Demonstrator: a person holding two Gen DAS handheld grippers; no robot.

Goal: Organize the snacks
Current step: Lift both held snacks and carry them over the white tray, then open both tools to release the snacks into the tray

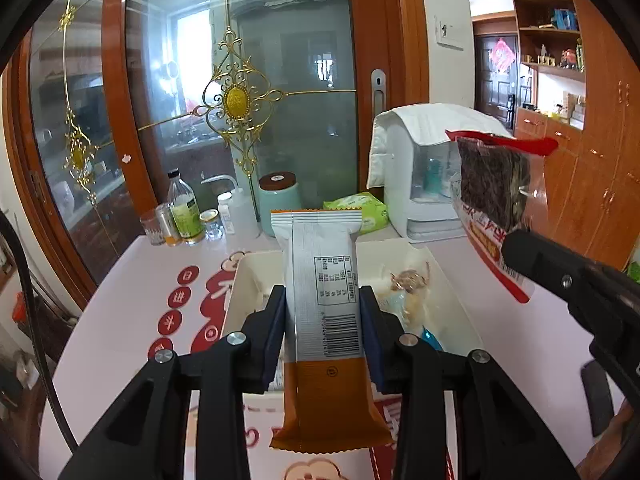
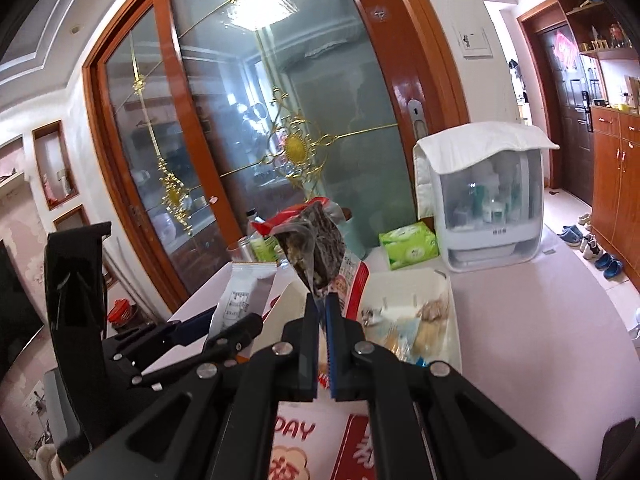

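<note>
Your left gripper [image 1: 323, 312] pinches a long snack bar wrapper [image 1: 322, 304] across its middle — grey and white with a barcode, orange at both ends — and holds it upright in the air over the near edge of the white tray [image 1: 452, 276]. Your right gripper [image 2: 320, 316] has its jaws pressed together on the bottom edge of a clear packet of dark dried snack [image 2: 316, 248] with a red top strip, and that packet also stands upright above the tray [image 2: 404, 284], lifted clear of it.

The tray sits in the middle of the table [image 1: 116, 312], which carries a white cover with red print. A few wrapped snacks [image 1: 408, 280] lie inside the tray, towards its right side.

Along the far edge of the table stand a green-labelled bottle [image 1: 184, 212], small glass jars [image 1: 154, 227], a pale green canister [image 1: 280, 196] with a brown lid, a green tissue pack [image 1: 360, 210], and at the far right corner a white storage box [image 1: 428, 184] draped with a white cloth — all well apart from your grippers.
</note>
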